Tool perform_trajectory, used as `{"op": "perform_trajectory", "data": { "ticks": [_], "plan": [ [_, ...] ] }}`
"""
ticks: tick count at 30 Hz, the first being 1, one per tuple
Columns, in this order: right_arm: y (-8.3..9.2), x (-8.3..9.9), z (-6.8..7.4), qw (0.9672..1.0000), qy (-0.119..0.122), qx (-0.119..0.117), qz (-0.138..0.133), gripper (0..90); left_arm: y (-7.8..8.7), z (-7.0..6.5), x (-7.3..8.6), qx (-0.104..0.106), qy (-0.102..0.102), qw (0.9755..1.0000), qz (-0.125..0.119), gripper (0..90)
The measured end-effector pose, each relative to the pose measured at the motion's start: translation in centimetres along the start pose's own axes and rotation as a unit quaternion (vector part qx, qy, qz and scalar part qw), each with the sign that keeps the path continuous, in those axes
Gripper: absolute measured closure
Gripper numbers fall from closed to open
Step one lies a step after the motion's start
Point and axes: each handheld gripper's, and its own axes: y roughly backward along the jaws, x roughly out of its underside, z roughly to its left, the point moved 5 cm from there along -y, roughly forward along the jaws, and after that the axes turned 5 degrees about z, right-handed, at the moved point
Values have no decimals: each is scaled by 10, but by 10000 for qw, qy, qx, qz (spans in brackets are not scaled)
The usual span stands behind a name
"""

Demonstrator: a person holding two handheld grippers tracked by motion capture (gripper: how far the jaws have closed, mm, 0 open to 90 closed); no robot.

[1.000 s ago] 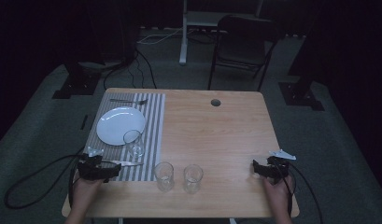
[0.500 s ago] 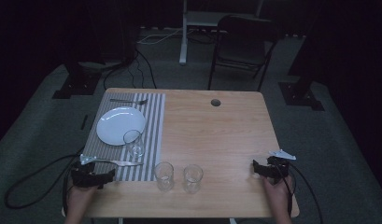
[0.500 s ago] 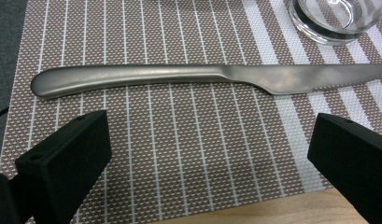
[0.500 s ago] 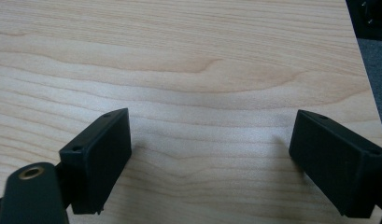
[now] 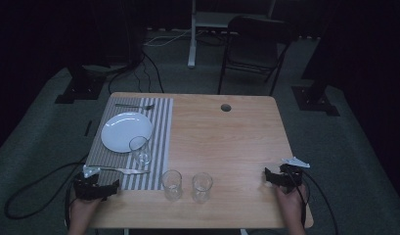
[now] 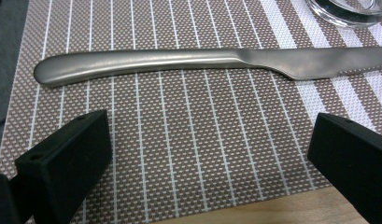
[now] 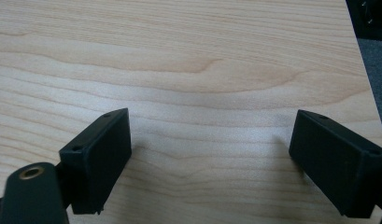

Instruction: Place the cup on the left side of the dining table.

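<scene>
The knife [image 6: 212,63] lies flat on the striped placemat [image 6: 188,154], just beyond the left gripper [image 6: 209,154], whose jaws stand wide apart with nothing between them. In the left gripper view its long axis runs straight across, the rounded handle end to the left and the blade to the right, running out of the picture. In the high view the knife [image 5: 120,170] lies along the near edge of the placemat [image 5: 161,127], handle toward the left edge of the surface [image 5: 236,147] and blade pointing toward the middle, close to parallel with the near edge. The left gripper [image 5: 114,184] sits at the near left corner, near the handle but not touching it.

The right gripper [image 5: 268,175] rests low at the near right of the surface, well apart from the knife; its jaws are also spread wide over bare wood [image 7: 202,70].

Counted: one knife, one fork [image 5: 135,105] at the far edge of the placemat, one white plate [image 5: 120,128], and three clear glasses, one [image 5: 139,150] on the placemat and two [image 5: 172,184] [image 5: 202,187] side by side on the wood.
</scene>
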Motion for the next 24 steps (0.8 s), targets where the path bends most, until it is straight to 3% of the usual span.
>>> {"op": "perform_trajectory", "data": {
  "ticks": [1,6,17,24],
  "plan": [
    [0,0,0,10000,1,0,0,125,-2,-1,1,-39,-172,9998,-135,2],
    [0,0,0,10000,2,1,-1,125,-2,-1,1,-52,-154,9998,-135,1],
    [0,0,0,10000,1,1,0,125,-1,-7,3,-386,294,9987,-137,2],
    [0,0,0,10000,2,2,-1,125,-2,-7,3,-412,314,9986,-134,2]
  ]
}}
